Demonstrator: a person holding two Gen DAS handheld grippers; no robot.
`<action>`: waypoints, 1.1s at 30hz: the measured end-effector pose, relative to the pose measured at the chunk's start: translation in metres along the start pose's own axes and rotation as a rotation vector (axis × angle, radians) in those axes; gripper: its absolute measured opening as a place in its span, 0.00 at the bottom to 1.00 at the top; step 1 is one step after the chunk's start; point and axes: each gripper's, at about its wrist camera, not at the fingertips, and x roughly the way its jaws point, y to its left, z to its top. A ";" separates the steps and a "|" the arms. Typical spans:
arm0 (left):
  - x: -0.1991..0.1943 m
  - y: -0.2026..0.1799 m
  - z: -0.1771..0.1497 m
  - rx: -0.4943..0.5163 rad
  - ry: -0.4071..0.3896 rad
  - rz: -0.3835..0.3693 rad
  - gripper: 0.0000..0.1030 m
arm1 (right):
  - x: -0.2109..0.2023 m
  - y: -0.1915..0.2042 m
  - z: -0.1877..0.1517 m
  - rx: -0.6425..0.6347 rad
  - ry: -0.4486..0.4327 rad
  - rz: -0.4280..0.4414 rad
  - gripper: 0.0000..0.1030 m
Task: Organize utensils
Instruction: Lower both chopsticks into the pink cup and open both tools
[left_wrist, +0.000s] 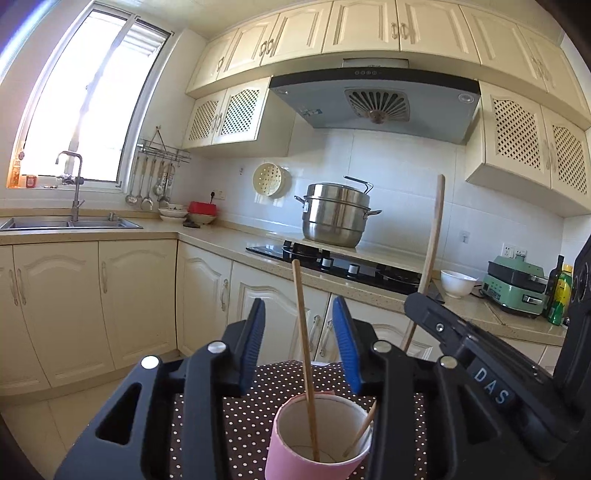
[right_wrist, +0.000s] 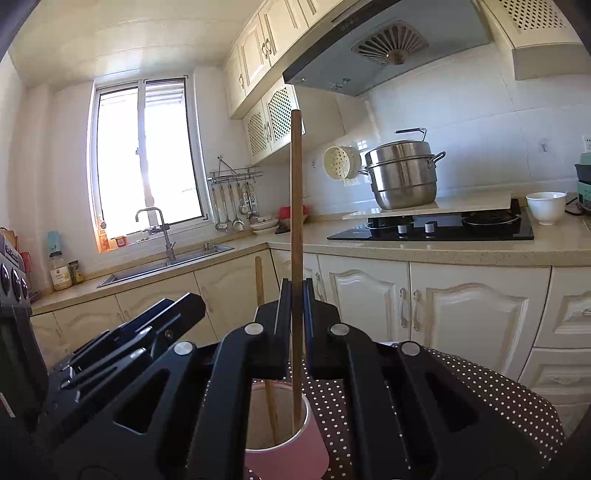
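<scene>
A pink paper cup (left_wrist: 284, 458) (right_wrist: 299, 454) stands on a brown polka-dot cloth (left_wrist: 236, 406). My left gripper (left_wrist: 298, 306) is open. A wooden chopstick (left_wrist: 304, 339) stands between its blue pads (left_wrist: 345, 343) without touching them, lower end resting in the cup. My right gripper (right_wrist: 296, 286) is shut on a second chopstick (right_wrist: 296, 184), held upright with its lower end inside the cup. In the left wrist view that chopstick (left_wrist: 432, 240) rises from the right gripper (left_wrist: 419, 297) at the right. In the right wrist view the left gripper (right_wrist: 192, 306) sits at the left, beside the first chopstick (right_wrist: 259, 280).
Cream cabinets and an L-shaped counter (right_wrist: 443, 251) lie ahead. On it are a black hob (right_wrist: 432, 229), a steel steamer pot (right_wrist: 402, 177), a white bowl (right_wrist: 546, 206) and a green appliance (left_wrist: 517, 288). A sink (left_wrist: 70, 223) sits under the window.
</scene>
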 end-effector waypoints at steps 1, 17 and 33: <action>-0.001 0.000 0.000 0.001 0.003 0.005 0.40 | -0.001 0.000 -0.001 0.000 0.000 -0.002 0.07; -0.022 -0.006 0.002 0.051 0.007 0.055 0.49 | -0.014 0.007 -0.007 -0.025 0.037 -0.031 0.07; -0.060 -0.006 0.009 0.056 0.004 0.071 0.59 | -0.040 0.015 -0.006 -0.053 0.049 -0.059 0.42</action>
